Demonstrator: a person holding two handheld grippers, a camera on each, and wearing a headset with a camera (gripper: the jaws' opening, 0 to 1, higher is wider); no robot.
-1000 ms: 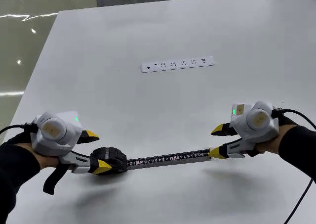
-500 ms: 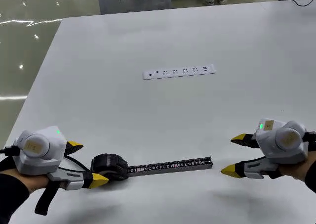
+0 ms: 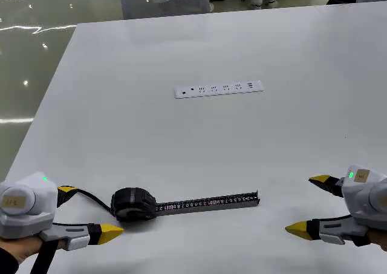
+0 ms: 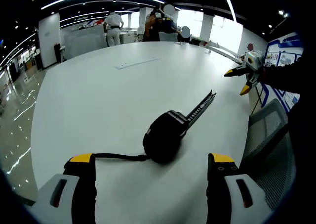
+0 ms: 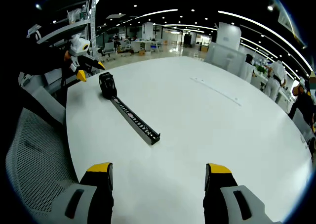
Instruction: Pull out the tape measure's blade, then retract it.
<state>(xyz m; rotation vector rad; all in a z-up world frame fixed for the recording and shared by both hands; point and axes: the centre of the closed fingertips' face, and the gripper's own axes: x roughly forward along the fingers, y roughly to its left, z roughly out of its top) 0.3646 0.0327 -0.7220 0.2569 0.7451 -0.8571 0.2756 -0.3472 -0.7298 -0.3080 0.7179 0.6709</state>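
Judging by the desk (image 3: 181,50), which step is in hand? – asks the 1st.

The pull-out looks done and the retract not yet begun, I'd say – answers the 2nd. The tape measure (image 3: 133,202) sits near the front edge on the person's left. Its blade (image 3: 208,202) lies flat on the desk, running rightward to the hook end (image 3: 257,196).

And who has hold of it?

Nobody. The left gripper (image 3: 89,210) is just beside the case (image 4: 165,135) without touching it, its 2 fingers (image 4: 81,160) spread wide with nothing between them. In the left gripper view the case lies straight ahead, centred on the gap, and a black strap (image 4: 118,156) trails from it toward 1 finger. The right gripper (image 3: 308,204) is off to the right of the hook end, clearly apart from it, fingers just as wide and just as empty.

So what does the next move call for?

My guess: the blade lies out with nothing holding it, so a lock or its own friction is probably at work. I cannot make out a lock button. The left gripper would need to go forward and close on the case to steady it. Then either the lock gets released or the right gripper takes the hook end and feeds the blade back.

Anything in the way?

No. The power strip (image 3: 219,88) lies well apart, farther back. The strap near the left fingers could get pinched, though.
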